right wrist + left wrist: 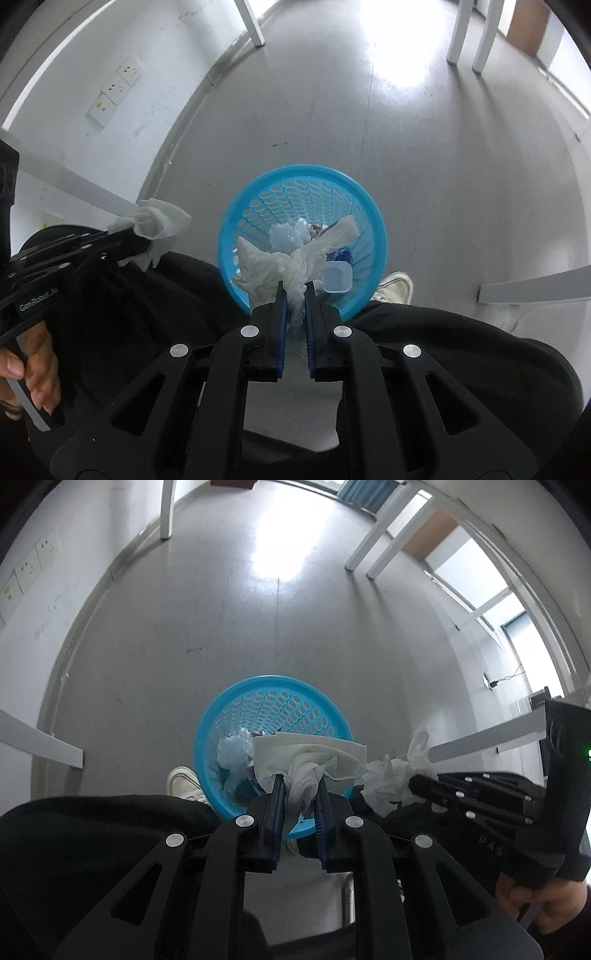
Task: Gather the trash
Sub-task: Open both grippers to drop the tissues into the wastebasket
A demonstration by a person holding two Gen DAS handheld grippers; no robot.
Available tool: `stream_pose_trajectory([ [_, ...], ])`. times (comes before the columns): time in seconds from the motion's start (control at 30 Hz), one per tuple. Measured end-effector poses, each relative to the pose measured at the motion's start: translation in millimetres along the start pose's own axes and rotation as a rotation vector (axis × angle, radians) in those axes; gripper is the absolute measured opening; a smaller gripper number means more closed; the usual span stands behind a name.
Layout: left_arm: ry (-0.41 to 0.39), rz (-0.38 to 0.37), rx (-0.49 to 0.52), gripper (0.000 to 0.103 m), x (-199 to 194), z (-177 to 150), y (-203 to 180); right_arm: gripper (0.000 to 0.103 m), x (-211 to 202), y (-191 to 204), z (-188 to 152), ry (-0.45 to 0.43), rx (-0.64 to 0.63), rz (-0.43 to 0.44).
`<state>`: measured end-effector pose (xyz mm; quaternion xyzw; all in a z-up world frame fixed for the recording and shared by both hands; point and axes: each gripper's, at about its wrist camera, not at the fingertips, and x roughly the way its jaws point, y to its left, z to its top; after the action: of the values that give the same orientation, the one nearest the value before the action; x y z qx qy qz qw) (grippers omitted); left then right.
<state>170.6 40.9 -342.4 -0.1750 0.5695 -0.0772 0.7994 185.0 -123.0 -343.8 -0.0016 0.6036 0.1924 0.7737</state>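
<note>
Blue perforated wastebasket (369,206) on floor, holding crumpled plastic wrap (288,236), small plastic cup (337,277), left tongs (300,782) pinching white tissue (314,757) over rim, right tongs (295,290) pinching crumpled paper towel (273,262) above basket.

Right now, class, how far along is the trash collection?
Done: crumpled plastic and a small blue cup already lie in the round blue perforated plastic basket. In hand: each hand-held gripper, left and right, clamps a crumpled white tissue above it. Left: releasing both.

Sky-blue perforated basket (373,236) ahead of the black tool (296,295); white tissue (295,266) between its blue pads (282,325); grey floor (406,147).
</note>
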Motion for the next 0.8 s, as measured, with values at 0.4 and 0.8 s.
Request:
stream_pose_trajectory([
  [0.4,0.161,0.026,-0.165,0.015,81.7,36.2,25.6,0.009,69.0,-28.2,26.4,0.100,0.153,0.050],
  [0.8,0.094,-0.009,-0.250,0.055,86.7,47.8,41.1,0.039,94.6,-54.5,38.8,0.110,0.270,0.054],
])
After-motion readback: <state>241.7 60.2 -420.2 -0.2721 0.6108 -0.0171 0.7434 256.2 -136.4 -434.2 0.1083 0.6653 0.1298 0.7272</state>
